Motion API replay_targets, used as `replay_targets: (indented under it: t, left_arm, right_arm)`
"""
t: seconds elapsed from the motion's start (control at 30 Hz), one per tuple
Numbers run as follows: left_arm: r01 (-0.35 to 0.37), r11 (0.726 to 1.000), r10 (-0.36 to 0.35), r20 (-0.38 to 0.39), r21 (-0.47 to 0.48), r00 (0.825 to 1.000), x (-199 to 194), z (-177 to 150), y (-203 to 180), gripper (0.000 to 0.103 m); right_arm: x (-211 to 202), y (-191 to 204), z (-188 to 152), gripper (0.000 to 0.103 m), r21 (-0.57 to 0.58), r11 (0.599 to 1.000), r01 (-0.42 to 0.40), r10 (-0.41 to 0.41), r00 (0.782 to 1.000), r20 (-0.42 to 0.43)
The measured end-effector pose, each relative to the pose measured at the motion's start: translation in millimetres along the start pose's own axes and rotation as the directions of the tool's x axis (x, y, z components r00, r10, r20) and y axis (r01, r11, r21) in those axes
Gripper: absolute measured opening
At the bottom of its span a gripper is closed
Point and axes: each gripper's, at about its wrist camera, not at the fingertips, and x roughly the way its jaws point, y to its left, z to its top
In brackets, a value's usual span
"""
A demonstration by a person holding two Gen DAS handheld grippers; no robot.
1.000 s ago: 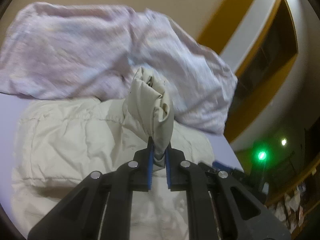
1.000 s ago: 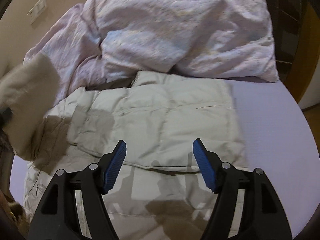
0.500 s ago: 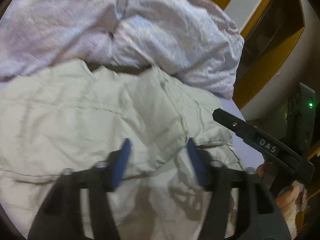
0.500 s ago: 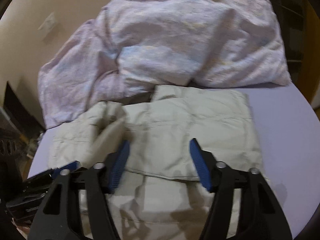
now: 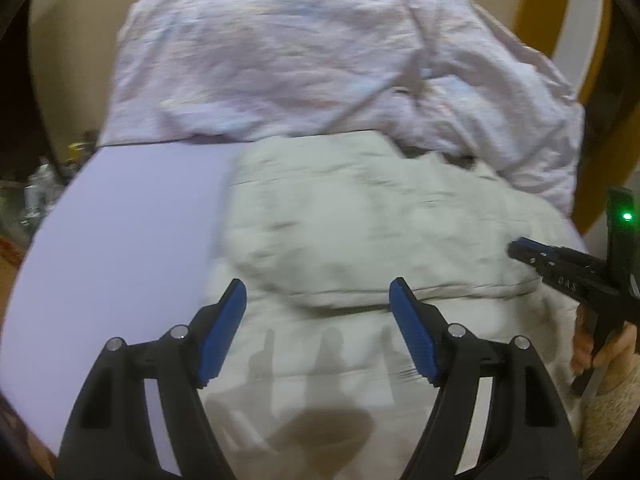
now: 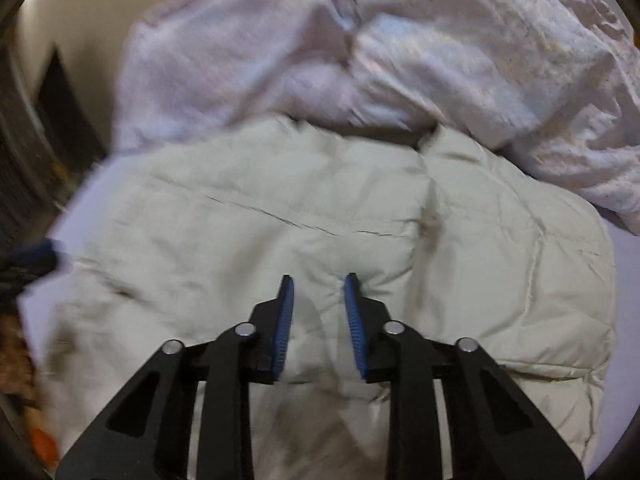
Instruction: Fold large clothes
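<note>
A cream quilted jacket [image 5: 360,232] lies folded on the lavender bed sheet [image 5: 120,240]. My left gripper [image 5: 318,284] hovers over the jacket's near left part. Its jaws are wide and still opening, with nothing between the pads. In the right wrist view the jacket [image 6: 280,208] fills the middle. My right gripper [image 6: 319,278] is low over its near middle, jaws closing to a narrow gap. A puff of jacket fabric shows in that gap, and the pads do not visibly press on it. The right gripper [image 5: 520,248] also shows at the right edge of the left wrist view.
A crumpled pale pink duvet [image 5: 320,60] is heaped along the back of the bed, touching the jacket's far edge. A person's hand [image 5: 608,348] holds the right gripper. A yellow door frame [image 5: 536,8] stands at the far right. Bare sheet lies left of the jacket.
My left gripper let go of the bunched jacket fabric, opened wide and swung left and lower. My right gripper moved left over the jacket and its jaws narrowed.
</note>
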Motion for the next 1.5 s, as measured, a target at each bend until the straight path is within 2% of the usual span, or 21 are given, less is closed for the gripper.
replay_targets:
  t: [0.03, 0.17, 0.43, 0.5, 0.57, 0.63, 0.73, 0.8, 1.1, 1.27, 1.4, 1.5]
  left_arm:
    - [-0.018, 1.000, 0.018, -0.006, -0.007, 1.000, 0, -3, 10, 0.075]
    - [-0.045, 0.999, 0.044, -0.030, -0.025, 0.999, 3, -11, 30, 0.075]
    - [-0.031, 0.998, 0.027, -0.065, -0.058, 0.998, 5, -24, 49, 0.075]
    - [-0.017, 0.998, 0.013, -0.067, -0.067, 0.998, -1, -28, 55, 0.075]
    - [-0.011, 0.998, 0.007, -0.062, -0.067, 0.998, -7, -32, 58, 0.080]
    - [-0.009, 0.998, 0.005, -0.058, -0.069, 0.998, -14, -36, 63, 0.082]
    - [0.018, 0.996, -0.023, -0.068, -0.082, 0.997, -25, -46, 74, 0.082]
    - [0.041, 0.995, -0.048, -0.075, -0.094, 0.996, -30, -52, 80, 0.082]
    - [0.130, 0.982, -0.148, -0.137, -0.135, 0.979, -42, -88, 93, 0.081]
    - [0.166, 0.970, -0.196, -0.168, -0.180, 0.966, -40, -104, 97, 0.080]
    - [0.208, 0.955, -0.247, -0.180, -0.213, 0.952, -40, -115, 96, 0.078]
    - [0.231, 0.945, -0.277, -0.191, -0.230, 0.942, -39, -123, 93, 0.071]
  right_arm:
    - [12, -6, -1, 0.014, 0.016, 1.000, 0.018, -0.018, 1.000, -0.024]
    - [35, -24, 1, 0.010, 0.092, 0.995, 0.029, -0.024, 0.998, -0.056]
    - [34, -42, -1, 0.011, 0.170, 0.984, -0.047, 0.058, 0.997, -0.058]
    - [25, -49, -2, 0.023, 0.212, 0.971, -0.107, 0.123, 0.990, -0.064]
    - [8, -55, -9, 0.059, 0.251, 0.951, -0.179, 0.199, 0.978, -0.056]
    - [-20, -61, -20, 0.074, 0.252, 0.947, -0.197, 0.210, 0.977, -0.028]
    - [-55, -72, -41, 0.076, 0.230, 0.954, -0.192, 0.197, 0.980, -0.002]
    - [-80, -93, -62, 0.077, 0.265, 0.947, -0.182, 0.191, 0.982, -0.005]
    - [-137, -193, -149, 0.077, 0.499, 0.864, -0.064, 0.118, 0.990, -0.077]
    - [-147, -220, -192, 0.077, 0.582, 0.809, -0.077, 0.162, 0.982, -0.095]
    - [-145, -227, -212, 0.077, 0.609, 0.786, -0.110, 0.210, 0.973, -0.096]
    - [-144, -229, -221, 0.077, 0.623, 0.771, -0.133, 0.239, 0.967, -0.090]
